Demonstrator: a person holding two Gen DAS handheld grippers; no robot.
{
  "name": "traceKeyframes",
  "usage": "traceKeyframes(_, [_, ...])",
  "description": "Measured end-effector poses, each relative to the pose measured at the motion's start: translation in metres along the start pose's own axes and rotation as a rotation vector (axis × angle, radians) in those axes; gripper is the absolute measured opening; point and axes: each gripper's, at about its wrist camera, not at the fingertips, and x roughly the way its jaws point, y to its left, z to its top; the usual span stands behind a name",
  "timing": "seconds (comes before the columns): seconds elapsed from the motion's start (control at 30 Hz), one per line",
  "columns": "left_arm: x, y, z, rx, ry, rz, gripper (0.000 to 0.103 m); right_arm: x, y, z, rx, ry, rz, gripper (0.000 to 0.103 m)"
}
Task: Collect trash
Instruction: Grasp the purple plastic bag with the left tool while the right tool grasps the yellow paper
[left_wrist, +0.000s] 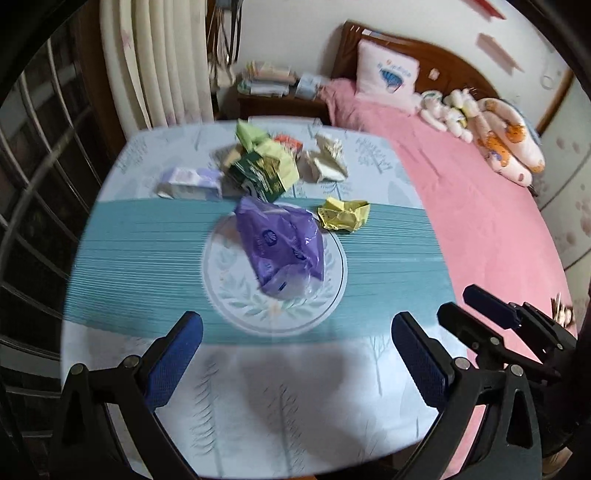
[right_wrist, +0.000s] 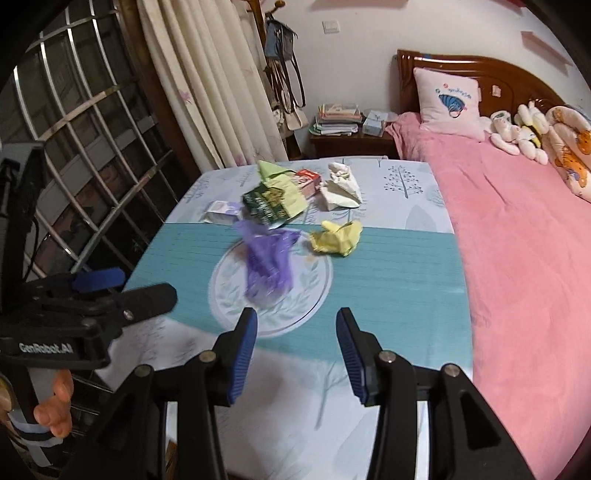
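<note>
Left gripper (left_wrist: 295, 350): jaws open, nothing between them, held above the near part of the bench (left_wrist: 129, 251). Right gripper (right_wrist: 295, 339): jaws open and empty, also above the near edge.

Trash on the bench:
- Purple plastic bag (left_wrist: 284, 247): on the round leaf motif at centre, blurred in the right wrist view.
- Crumpled yellow wrapper (left_wrist: 343, 218): just right of the bag, apart from it.
- Dark green carton (left_wrist: 258, 175), pale purple box (left_wrist: 192, 182), crumpled white paper (left_wrist: 327, 158): clustered at the far side.

A pink bed (right_wrist: 517, 240) adjoins the bench's right edge
</note>
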Motion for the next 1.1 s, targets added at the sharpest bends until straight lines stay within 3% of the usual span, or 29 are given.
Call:
traceKeyframes(0.2, [0.091, -0.005, 0.038, -0.108, 0.125, 0.051, 0.101, 0.061, -0.041, 0.035, -0.005, 0.084, 0.041, 0.048])
traceKeyframes(0.27, [0.112, -0.005, 0.044, -0.127, 0.146, 0.085, 0.101, 0.079, -0.049, 0.044, -0.011, 0.107, 0.053, 0.053])
traceKeyframes(0.43, [0.161, 0.004, 0.055, -0.205, 0.203, 0.145, 0.101, 0.124, -0.066, 0.065, -0.018, 0.163, 0.079, 0.054])
traceKeyframes(0.53, [0.179, 0.009, 0.056, -0.235, 0.225, 0.177, 0.101, 0.145, -0.069, 0.074, -0.019, 0.186, 0.092, 0.055])
traceKeyframes(0.63, [0.19, 0.015, 0.057, -0.272, 0.246, 0.19, 0.101, 0.164, -0.069, 0.082, -0.038, 0.199, 0.109, 0.063])
traceKeyframes(0.77, [0.198, 0.023, 0.057, -0.306, 0.256, 0.197, 0.097, 0.184, -0.072, 0.087, -0.044, 0.23, 0.125, 0.063])
traceKeyframes(0.93, [0.209, 0.029, 0.059, -0.318, 0.269, 0.217, 0.069, 0.197, -0.08, 0.091, 0.024, 0.26, 0.178, 0.063])
traceKeyframes(1.0, [0.21, 0.031, 0.059, -0.328, 0.262, 0.221, 0.064, 0.2, -0.085, 0.09, 0.054, 0.264, 0.196, 0.063])
traceKeyframes(1.07, [0.208, 0.033, 0.058, -0.319, 0.249, 0.214, 0.051, 0.201, -0.088, 0.089, 0.072, 0.267, 0.208, 0.063])
traceKeyframes(1.1, [0.207, 0.032, 0.058, -0.311, 0.242, 0.209, 0.04, 0.201, -0.089, 0.088, 0.078, 0.267, 0.216, 0.063])
